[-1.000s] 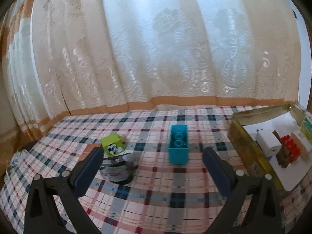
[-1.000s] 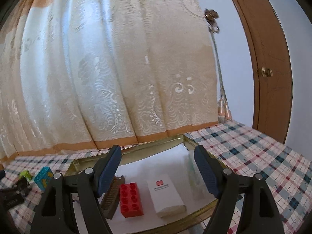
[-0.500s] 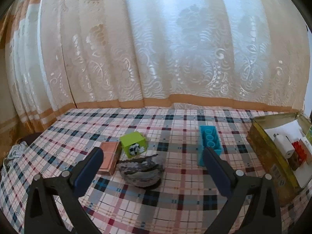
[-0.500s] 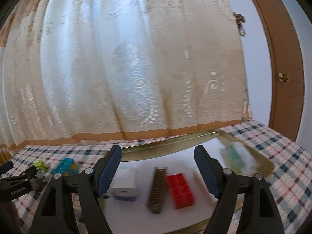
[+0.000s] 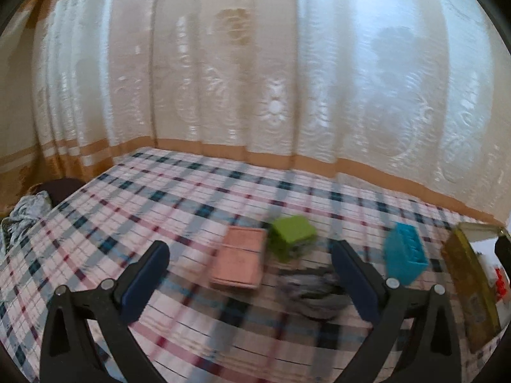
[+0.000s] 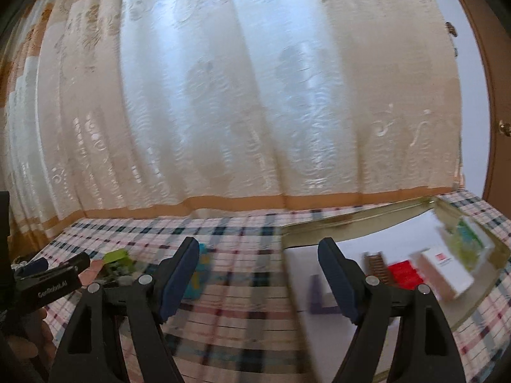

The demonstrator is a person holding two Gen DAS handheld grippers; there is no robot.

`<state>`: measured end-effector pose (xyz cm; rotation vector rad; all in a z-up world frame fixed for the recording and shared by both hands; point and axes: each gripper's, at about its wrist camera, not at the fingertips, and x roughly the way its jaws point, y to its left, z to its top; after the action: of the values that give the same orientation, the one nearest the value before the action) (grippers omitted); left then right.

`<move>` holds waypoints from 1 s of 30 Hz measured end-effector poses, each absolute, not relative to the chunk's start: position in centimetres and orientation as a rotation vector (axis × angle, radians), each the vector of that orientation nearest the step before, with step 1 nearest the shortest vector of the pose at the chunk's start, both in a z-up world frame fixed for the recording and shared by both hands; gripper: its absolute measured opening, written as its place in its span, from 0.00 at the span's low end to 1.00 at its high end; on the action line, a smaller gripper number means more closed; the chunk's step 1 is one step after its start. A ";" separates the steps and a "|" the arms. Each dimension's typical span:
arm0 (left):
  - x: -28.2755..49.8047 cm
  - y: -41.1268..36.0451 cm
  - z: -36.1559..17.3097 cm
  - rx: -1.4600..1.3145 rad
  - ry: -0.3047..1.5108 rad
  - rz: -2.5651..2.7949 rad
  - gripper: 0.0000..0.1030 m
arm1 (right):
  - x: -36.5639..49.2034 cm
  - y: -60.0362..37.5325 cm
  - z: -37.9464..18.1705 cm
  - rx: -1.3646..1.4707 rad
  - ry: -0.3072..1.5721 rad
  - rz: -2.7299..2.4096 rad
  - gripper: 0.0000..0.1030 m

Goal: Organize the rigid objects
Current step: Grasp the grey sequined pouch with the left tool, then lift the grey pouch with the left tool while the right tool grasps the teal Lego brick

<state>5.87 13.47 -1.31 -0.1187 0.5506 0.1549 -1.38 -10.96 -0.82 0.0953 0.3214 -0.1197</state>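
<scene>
Plaid cloth covers the table (image 5: 134, 210), lace curtain (image 5: 255, 79) behind, a door (image 6: 501, 102) far right.

Both views have swung left since a second ago, both blurred. The right gripper (image 6: 258, 274) faced the tray interior then; now its spread, empty jaws straddle bare cloth and the tray's left edge. The left gripper (image 5: 249, 274), jaws equally wide and empty, had the blue brick between them; the brick now sits off to the right, with the flat pink box nearest centre. My read: both hands are leaving the tray for another pick from the loose pile, so sorting is partly done.

Loose items, near to far in the left view:
- dark grey crumpled-looking object (image 5: 311, 290), partly hidden by the right jaw; too blurred to identify
- flat pink box (image 5: 239, 263), lying flat, just left of it
- green block (image 5: 292, 234), behind, close to both; contact unclear
- blue brick (image 5: 404, 255), further right, apart from the pile, near the tray

Gold-rimmed tray (image 6: 361, 223) with white lining sits right of everything. Contents, right view:
- smeared purple-and-white item (image 6: 319, 296), nearest
- brown ridged piece (image 6: 377, 266)
- red brick (image 6: 404, 274)
- white carton (image 6: 447, 271) with a red mark
- green-printed box (image 6: 466, 239), far corner

All lie side by side; exact contacts are lost in the blur.
</scene>
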 end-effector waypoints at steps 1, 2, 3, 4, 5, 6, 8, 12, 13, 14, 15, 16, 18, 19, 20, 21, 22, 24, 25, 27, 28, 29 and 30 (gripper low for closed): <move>5.9 14.1 -1.4 -0.131 0.554 0.167 1.00 | -1.0 -10.4 -0.9 0.094 0.328 -0.112 0.76; 6.0 14.5 -1.4 -0.143 0.557 0.176 1.00 | -0.6 -10.0 -0.9 0.091 0.334 -0.108 0.76; 6.0 14.8 -1.5 -0.156 0.563 0.178 1.00 | -0.1 -9.5 -1.0 0.087 0.346 -0.104 0.76; 6.0 15.0 -1.6 -0.167 0.568 0.174 1.00 | 0.2 -9.1 -1.1 0.084 0.355 -0.104 0.76; 6.0 15.0 -1.6 -0.170 0.569 0.168 1.00 | 0.7 -8.6 -1.2 0.079 0.368 -0.110 0.76; 6.0 14.9 -1.6 -0.166 0.569 0.158 1.00 | 1.0 -8.3 -1.3 0.073 0.377 -0.116 0.76; 6.0 14.1 -1.6 -0.134 0.574 0.132 1.00 | 1.4 -7.5 -1.4 0.055 0.387 -0.118 0.76; 6.5 12.0 -1.9 -0.054 0.618 0.056 0.99 | 0.7 -7.5 -1.3 0.054 0.353 -0.105 0.76; 6.7 11.4 -2.1 -0.043 0.630 0.037 0.98 | 0.7 -7.6 -1.3 0.061 0.350 -0.105 0.76; 6.9 11.1 -2.1 -0.035 0.641 0.024 0.97 | 0.7 -7.8 -1.3 0.069 0.353 -0.103 0.76; 7.0 10.7 -2.3 -0.025 0.652 0.011 0.95 | 0.8 -7.9 -1.3 0.077 0.360 -0.100 0.77; 7.2 10.3 -2.4 -0.014 0.663 0.003 0.95 | 0.9 -8.0 -1.3 0.082 0.366 -0.098 0.77; 7.3 9.8 -2.5 -0.002 0.677 -0.006 0.93 | 1.0 -8.1 -1.4 0.085 0.369 -0.094 0.77; 7.5 9.7 -2.6 -0.001 0.688 -0.002 0.86 | 0.9 -8.0 -1.3 0.083 0.368 -0.092 0.77; 7.8 9.6 -2.8 -0.001 0.703 0.007 0.83 | 0.9 -7.9 -1.3 0.079 0.367 -0.091 0.77; 8.2 9.5 -3.0 -0.004 0.724 0.010 0.78 | 0.9 -7.8 -1.4 0.073 0.368 -0.089 0.77; 8.6 9.4 -3.3 -0.006 0.751 0.005 0.75 | 0.9 -7.8 -1.4 0.071 0.369 -0.088 0.77; 9.1 9.1 -3.7 -0.001 0.778 0.000 0.69 | 0.8 -7.7 -1.3 0.068 0.367 -0.086 0.77; 9.1 8.8 -3.7 0.013 0.781 -0.004 0.67 | 0.8 -7.8 -1.3 0.069 0.367 -0.086 0.77; 9.1 8.3 -3.7 0.040 0.779 -0.004 0.67 | 0.8 -7.8 -1.4 0.074 0.376 -0.080 0.77; 9.1 8.3 -3.8 0.043 0.781 -0.012 0.66 | 0.9 -7.9 -1.4 0.077 0.381 -0.079 0.77; 9.1 8.4 -3.8 0.037 0.782 -0.023 0.66 | 1.0 -7.9 -1.5 0.081 0.387 -0.076 0.77; 9.1 8.6 -3.8 0.025 0.783 -0.035 0.66 | 1.0 -8.0 -1.5 0.084 0.390 -0.075 0.77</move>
<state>9.15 8.55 -3.78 0.0249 0.7831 -0.0350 1.03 -7.99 -1.48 0.0836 0.3902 -0.0749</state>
